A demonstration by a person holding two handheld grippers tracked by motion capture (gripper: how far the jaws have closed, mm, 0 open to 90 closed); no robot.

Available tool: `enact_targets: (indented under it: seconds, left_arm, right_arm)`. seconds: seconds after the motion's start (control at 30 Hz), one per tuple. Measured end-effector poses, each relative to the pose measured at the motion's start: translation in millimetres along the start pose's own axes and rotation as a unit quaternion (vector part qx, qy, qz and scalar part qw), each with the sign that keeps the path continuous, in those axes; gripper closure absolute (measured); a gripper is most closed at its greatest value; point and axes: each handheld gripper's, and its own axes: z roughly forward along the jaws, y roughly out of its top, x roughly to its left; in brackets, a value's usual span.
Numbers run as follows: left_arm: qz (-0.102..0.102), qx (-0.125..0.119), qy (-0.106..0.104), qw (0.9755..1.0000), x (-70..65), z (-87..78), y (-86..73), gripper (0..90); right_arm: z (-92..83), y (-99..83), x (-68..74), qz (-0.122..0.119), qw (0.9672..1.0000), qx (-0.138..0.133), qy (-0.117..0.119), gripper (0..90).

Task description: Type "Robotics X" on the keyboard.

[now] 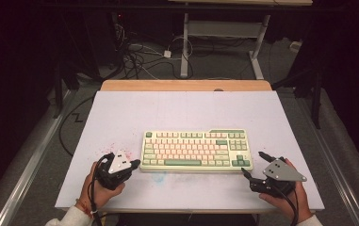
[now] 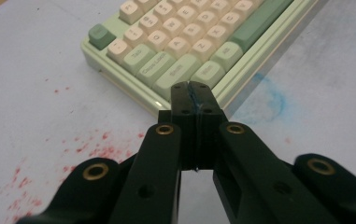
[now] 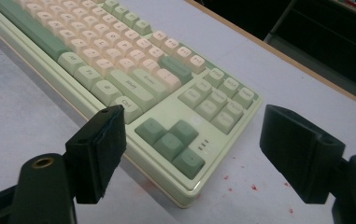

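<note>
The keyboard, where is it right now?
In the high view the keyboard lies on the white table, near its front edge, between the left gripper and the right gripper.

Keyboard (image 2: pixel 180 44) cut off by top and right edges in left gripper view; its near-corner keys partly hidden behind left gripper (image 2: pixel 195 91) pressed-together tips; in right gripper view keyboard (image 3: pixel 133 79) runs off top-left edge; key legends mostly blurred; in high view legends too small to read.
</note>
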Motion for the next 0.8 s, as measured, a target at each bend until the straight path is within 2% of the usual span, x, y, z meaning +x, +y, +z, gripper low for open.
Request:
enact_targets:
  seconds: [0.17,0.43,0.57,0.8]
  left_arm:
    - [0.017,0.001,-0.012,0.9998,-4.6,5.8,15.9,87.4]
    - [0.020,0.006,-0.035,0.9992,-7.4,22.0,34.6,87.3]
    - [0.024,0.005,-0.055,0.9982,-8.5,31.8,44.1,87.4]
    - [0.036,0.018,-0.063,0.9972,-9.7,50.3,58.1,87.4]
  right_arm:
    - [1.3,0.1,2.1,-0.004,1.0000,0.006,0.002,23.0]
    - [2.8,-0.3,2.6,-0.005,0.9999,0.008,0.004,23.0]
    - [3.8,-0.4,3.3,-0.006,0.9999,0.011,0.006,23.0]
    - [4.2,-0.9,3.1,-0.007,0.9999,0.013,0.006,23.0]
